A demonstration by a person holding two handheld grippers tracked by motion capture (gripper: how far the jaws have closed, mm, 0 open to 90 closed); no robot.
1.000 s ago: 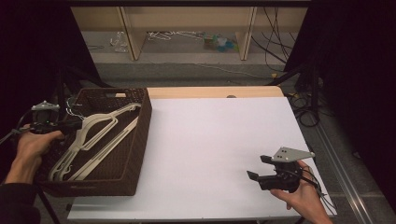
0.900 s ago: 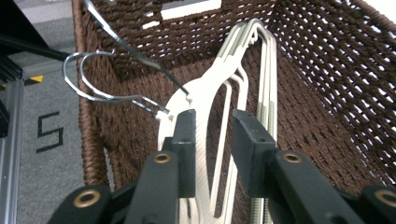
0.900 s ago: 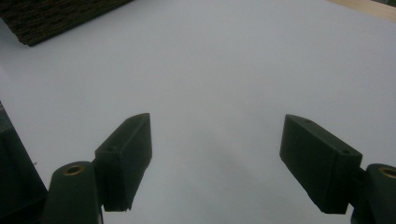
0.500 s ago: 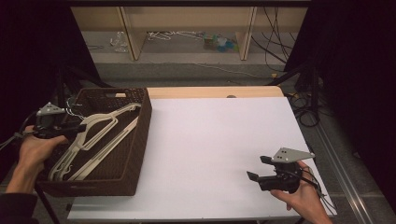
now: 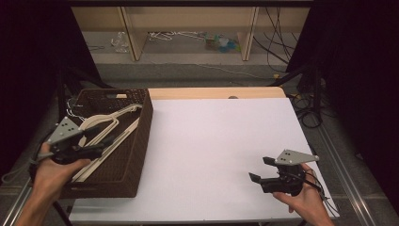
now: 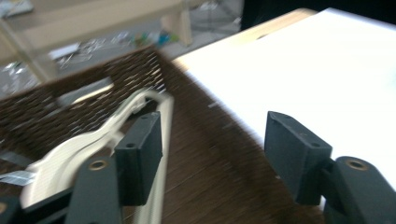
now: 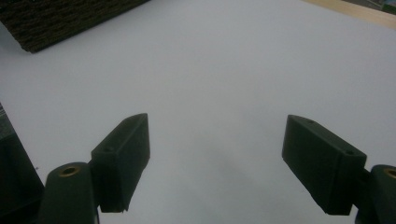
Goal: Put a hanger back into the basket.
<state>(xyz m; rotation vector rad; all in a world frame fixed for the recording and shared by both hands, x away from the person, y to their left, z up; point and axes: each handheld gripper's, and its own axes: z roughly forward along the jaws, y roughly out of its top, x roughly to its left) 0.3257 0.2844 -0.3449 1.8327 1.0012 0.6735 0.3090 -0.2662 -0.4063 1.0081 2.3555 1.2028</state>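
Hovering our left gripper [image 5: 101, 149], jaws just spread and empty, over the hangers [image 5: 106, 123] in the basket [image 5: 141, 136]; blurred view, likely snagging several tangled hangers. Right gripper [image 5: 259, 170] spread, idle.

The left gripper [image 5: 106, 145] is pointing right, its jaws just opening wide, holding nothing. The right gripper [image 5: 261, 169] is resting open, pointing left.

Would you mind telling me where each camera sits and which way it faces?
High view: above the person's side, facing forward and down on the white table; both forearms show.
Left gripper view: rides the left hand-held gripper, looking over the brown basket and cream hangers; open jaws show.
Right gripper view: rides the right hand-held gripper, facing the table; open jaws show.
Shared: basket and table.
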